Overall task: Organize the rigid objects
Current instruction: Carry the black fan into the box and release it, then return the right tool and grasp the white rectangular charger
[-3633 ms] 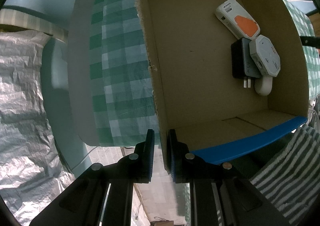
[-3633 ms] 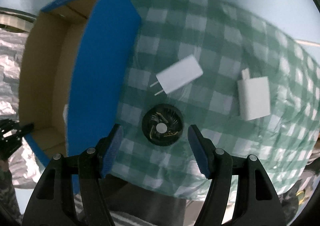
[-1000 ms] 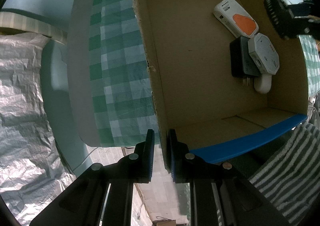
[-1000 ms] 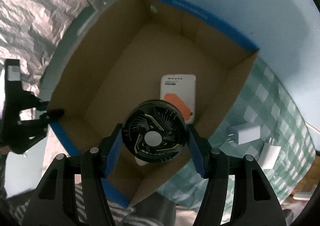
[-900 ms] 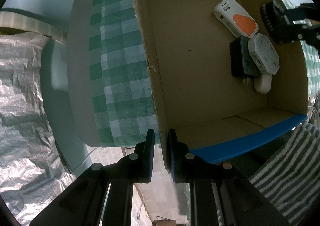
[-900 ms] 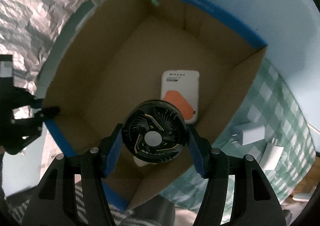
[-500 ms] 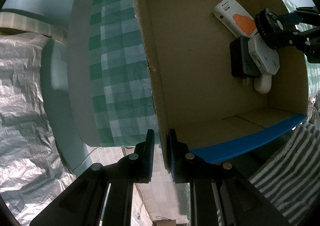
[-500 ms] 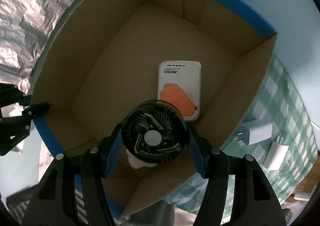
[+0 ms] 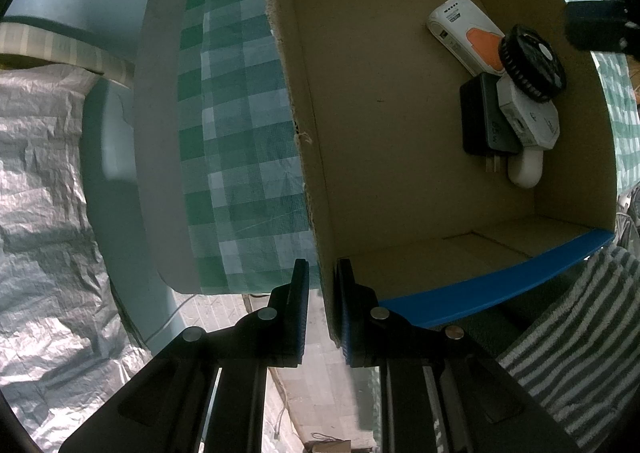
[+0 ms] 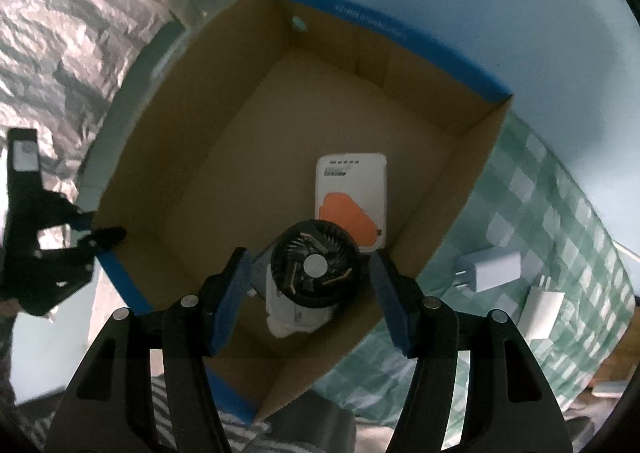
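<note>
A cardboard box [image 9: 400,157] with blue outer sides stands open on the green checked cloth. My left gripper [image 9: 322,285] is shut on the box's side wall near its front corner. A round black fan [image 10: 315,265] lies inside the box on top of a white device [image 9: 528,117], next to a white-and-orange power bank [image 10: 351,197] and a black charger [image 9: 484,121]. The fan also shows in the left wrist view [image 9: 531,61]. My right gripper [image 10: 312,297] is open above the fan, its blue pads apart on either side of it and clear of it.
Two white plug chargers [image 10: 490,267] [image 10: 544,309] lie on the checked cloth [image 10: 560,213] right of the box. Crinkled silver sheeting [image 9: 40,189] lies to the left. A striped cloth [image 9: 572,333] is at the lower right.
My right gripper has opened and let go of the black fan, which now rests in the box on the white device. The gripper has drawn back and upward. The left gripper has not moved.
</note>
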A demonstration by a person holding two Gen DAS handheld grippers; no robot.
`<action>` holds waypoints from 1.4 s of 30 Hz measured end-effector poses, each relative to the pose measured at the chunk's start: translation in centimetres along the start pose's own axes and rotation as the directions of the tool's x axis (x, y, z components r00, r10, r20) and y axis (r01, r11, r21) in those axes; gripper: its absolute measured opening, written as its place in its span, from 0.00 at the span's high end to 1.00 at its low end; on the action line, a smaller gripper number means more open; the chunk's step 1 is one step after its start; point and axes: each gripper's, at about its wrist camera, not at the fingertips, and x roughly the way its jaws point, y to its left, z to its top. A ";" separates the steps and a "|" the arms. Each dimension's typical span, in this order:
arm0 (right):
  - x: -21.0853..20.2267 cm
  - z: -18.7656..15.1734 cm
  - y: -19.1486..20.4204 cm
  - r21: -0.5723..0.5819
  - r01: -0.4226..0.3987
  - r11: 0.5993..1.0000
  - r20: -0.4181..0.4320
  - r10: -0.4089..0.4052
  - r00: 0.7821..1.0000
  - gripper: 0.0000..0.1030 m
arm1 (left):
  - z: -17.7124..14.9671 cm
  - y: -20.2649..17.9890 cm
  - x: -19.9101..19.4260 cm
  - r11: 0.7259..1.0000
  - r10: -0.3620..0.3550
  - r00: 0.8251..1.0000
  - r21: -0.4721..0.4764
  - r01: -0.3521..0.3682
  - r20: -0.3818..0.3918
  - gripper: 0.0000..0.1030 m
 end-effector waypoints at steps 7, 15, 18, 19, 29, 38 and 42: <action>-3.7 0.0 -1.9 0.047 -0.017 0.999 0.065 0.014 0.998 0.38 | 0.0 0.0 0.0 1.000 0.000 1.000 0.000 0.000 -0.001 0.86; -5.4 -0.3 -7.2 0.188 0.018 0.982 0.084 -0.034 0.996 0.34 | 0.0 0.0 0.0 1.000 0.000 1.000 0.000 0.000 -0.001 0.86; -4.7 -0.7 -10.0 0.266 0.021 0.964 0.060 -0.038 0.997 0.34 | 0.0 -0.1 0.0 1.000 -0.001 1.000 -0.001 0.001 -0.001 0.86; -4.2 -0.8 -11.1 0.301 0.026 0.953 0.043 -0.040 0.998 0.34 | 0.0 0.0 0.0 1.000 0.000 1.000 -0.001 0.000 -0.001 0.86; 1.1 -2.7 -17.4 0.557 0.010 0.831 -0.039 0.014 0.999 0.34 | -0.1 0.1 0.0 1.000 -0.005 1.000 -0.005 0.005 -0.003 0.86; 5.5 -3.7 -19.8 0.704 -0.023 0.709 -0.054 0.086 0.995 0.34 | -0.1 0.1 0.0 1.000 -0.002 1.000 0.000 0.002 -0.010 0.86; 6.9 -3.8 -19.9 0.707 -0.017 0.707 -0.070 0.094 0.993 0.50 | -0.2 0.2 0.0 1.000 -0.006 1.000 0.000 0.006 -0.010 0.86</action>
